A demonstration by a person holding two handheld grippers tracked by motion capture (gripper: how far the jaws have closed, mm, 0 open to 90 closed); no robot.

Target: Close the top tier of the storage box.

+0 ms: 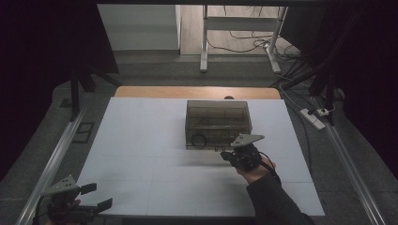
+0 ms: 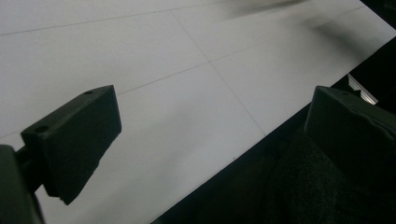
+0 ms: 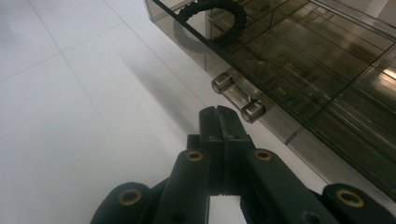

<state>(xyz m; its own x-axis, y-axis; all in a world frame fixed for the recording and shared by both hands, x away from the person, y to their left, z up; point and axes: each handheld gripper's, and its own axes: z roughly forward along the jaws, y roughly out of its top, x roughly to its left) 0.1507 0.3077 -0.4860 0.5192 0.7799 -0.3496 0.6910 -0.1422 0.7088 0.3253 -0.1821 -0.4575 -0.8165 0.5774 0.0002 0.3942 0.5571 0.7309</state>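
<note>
The left gripper point(image 1: 96, 196) hangs at the near left corner of the table point(image 1: 141, 140), its jaws wide apart and empty. Right of the middle stands the box point(image 1: 217, 123), with a black ring point(image 3: 212, 21) that seems to lie inside. The right gripper point(image 3: 219, 112) has its jaws pressed together, just beside the box handle point(image 3: 238, 98).
</note>
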